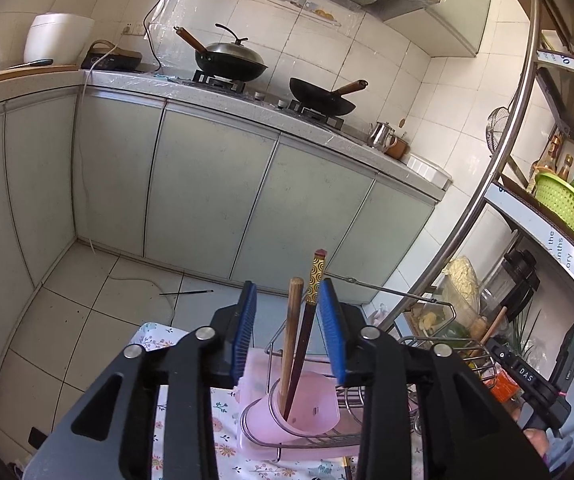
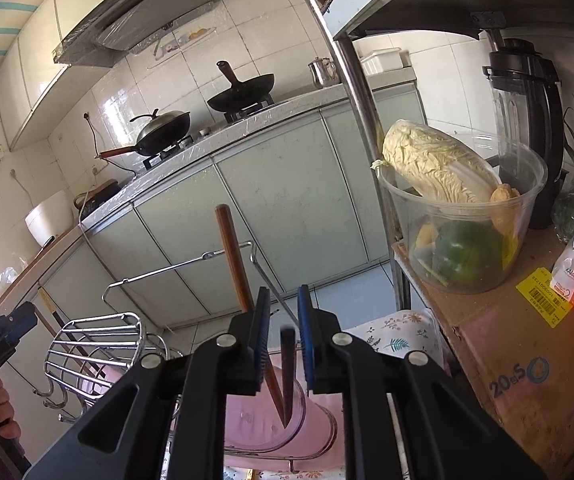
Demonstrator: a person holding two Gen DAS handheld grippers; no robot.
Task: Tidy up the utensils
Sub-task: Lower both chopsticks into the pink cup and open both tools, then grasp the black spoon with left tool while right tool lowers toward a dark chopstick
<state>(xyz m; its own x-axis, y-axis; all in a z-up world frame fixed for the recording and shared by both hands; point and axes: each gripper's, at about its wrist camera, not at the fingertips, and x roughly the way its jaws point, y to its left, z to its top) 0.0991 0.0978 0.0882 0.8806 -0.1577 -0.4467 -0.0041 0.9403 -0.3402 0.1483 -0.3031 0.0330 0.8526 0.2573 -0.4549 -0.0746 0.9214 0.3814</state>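
Observation:
A pink plastic utensil cup (image 1: pixel 311 408) sits in a wire rack (image 1: pixel 439 344) on a floral cloth. Two utensils stand in it: a brown wooden stick (image 1: pixel 291 332) and a dark chopstick with a gold patterned top (image 1: pixel 314 284). My left gripper (image 1: pixel 291 336) is open above the cup, its blue pads on either side of both sticks and clear of them. In the right wrist view the same cup (image 2: pixel 263 420) holds the wooden stick (image 2: pixel 233 256) and the dark chopstick (image 2: pixel 287 364). My right gripper (image 2: pixel 282 336) is open, with the chopstick top between its pads.
The wire rack (image 2: pixel 99 344) has hooks and a raised wire handle (image 2: pixel 175 266). A steel shelf post (image 2: pixel 359 96) stands close right. A clear bowl of cabbage (image 2: pixel 463 220) sits on a cardboard box (image 2: pixel 519 360). A stray chopstick (image 1: pixel 187 292) lies on the floor.

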